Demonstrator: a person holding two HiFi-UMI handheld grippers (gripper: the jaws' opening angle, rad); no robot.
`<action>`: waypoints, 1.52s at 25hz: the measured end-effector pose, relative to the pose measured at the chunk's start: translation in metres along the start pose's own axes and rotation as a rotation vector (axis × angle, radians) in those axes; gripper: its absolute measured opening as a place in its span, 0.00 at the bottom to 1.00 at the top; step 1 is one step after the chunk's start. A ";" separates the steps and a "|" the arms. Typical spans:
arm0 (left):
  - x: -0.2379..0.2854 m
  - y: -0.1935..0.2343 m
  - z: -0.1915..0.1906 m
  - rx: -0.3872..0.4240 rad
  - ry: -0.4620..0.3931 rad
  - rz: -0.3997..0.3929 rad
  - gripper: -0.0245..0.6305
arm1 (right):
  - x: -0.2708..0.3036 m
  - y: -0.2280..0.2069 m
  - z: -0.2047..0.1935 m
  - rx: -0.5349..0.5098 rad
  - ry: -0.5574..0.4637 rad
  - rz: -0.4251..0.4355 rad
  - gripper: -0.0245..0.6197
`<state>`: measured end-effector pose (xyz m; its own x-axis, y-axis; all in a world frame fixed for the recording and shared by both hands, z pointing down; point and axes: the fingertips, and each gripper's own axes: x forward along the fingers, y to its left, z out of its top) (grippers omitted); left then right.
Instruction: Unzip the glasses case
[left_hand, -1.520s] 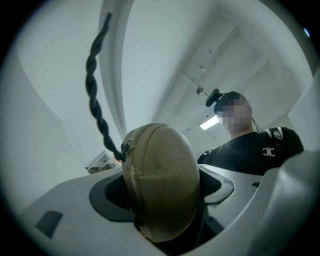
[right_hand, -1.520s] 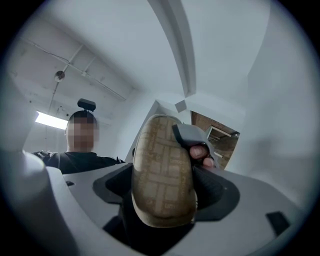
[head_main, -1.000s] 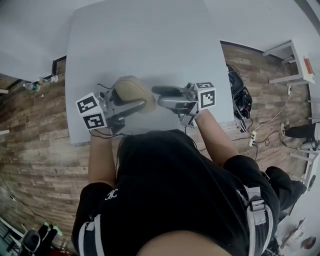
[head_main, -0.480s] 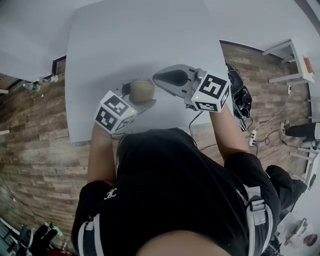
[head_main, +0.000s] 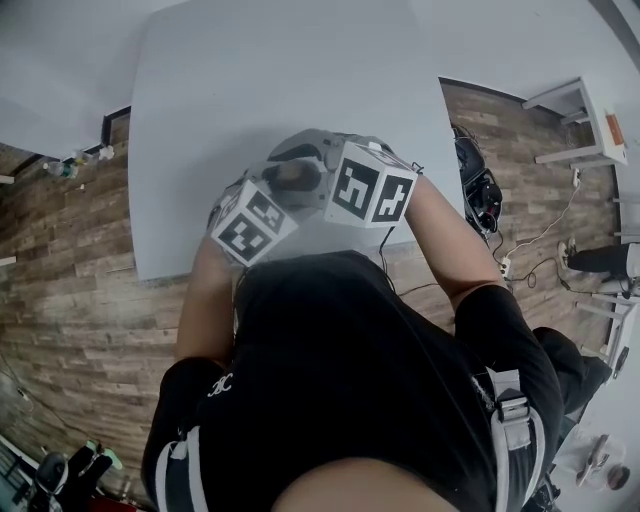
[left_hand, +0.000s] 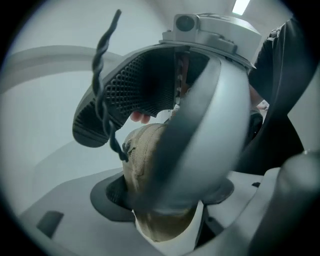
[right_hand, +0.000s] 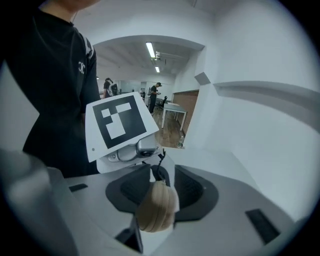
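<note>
We hold the tan oval fabric glasses case (left_hand: 144, 150) clamped in the left tool (left_hand: 167, 200). The right tool (right_hand: 161, 181) is narrowly apart, straddling the case's end, above the pale grey bench (head_main: 280, 80).

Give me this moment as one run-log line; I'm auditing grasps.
left tongs: shut on glasses case | right tongs: apart around case's end, near zipper cord | case: held over table | zipper: unclear

The tan glasses case (right_hand: 157, 210) sits end-on between the two dark pads of the right gripper (right_hand: 159, 186), close to the camera. A dark zip cord (right_hand: 160, 172) sticks up at its far end, maybe pinched. Just past the tips is a marker cube (right_hand: 120, 122).
</note>
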<state>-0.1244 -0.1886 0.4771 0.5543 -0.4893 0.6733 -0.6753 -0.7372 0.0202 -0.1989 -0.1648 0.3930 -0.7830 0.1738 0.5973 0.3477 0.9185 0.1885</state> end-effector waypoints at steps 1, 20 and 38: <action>0.000 0.000 -0.002 -0.003 0.003 0.004 0.59 | 0.002 -0.001 0.001 -0.018 0.002 -0.018 0.21; -0.012 0.000 -0.008 -0.170 -0.114 -0.141 0.59 | -0.003 -0.020 0.000 0.167 -0.089 0.014 0.06; -0.014 0.001 -0.001 -0.290 -0.218 -0.226 0.59 | -0.032 -0.025 -0.028 0.257 -0.101 0.014 0.06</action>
<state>-0.1331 -0.1816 0.4687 0.7731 -0.4404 0.4564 -0.6164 -0.6912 0.3771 -0.1681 -0.2027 0.3910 -0.8313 0.2096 0.5148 0.2265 0.9735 -0.0308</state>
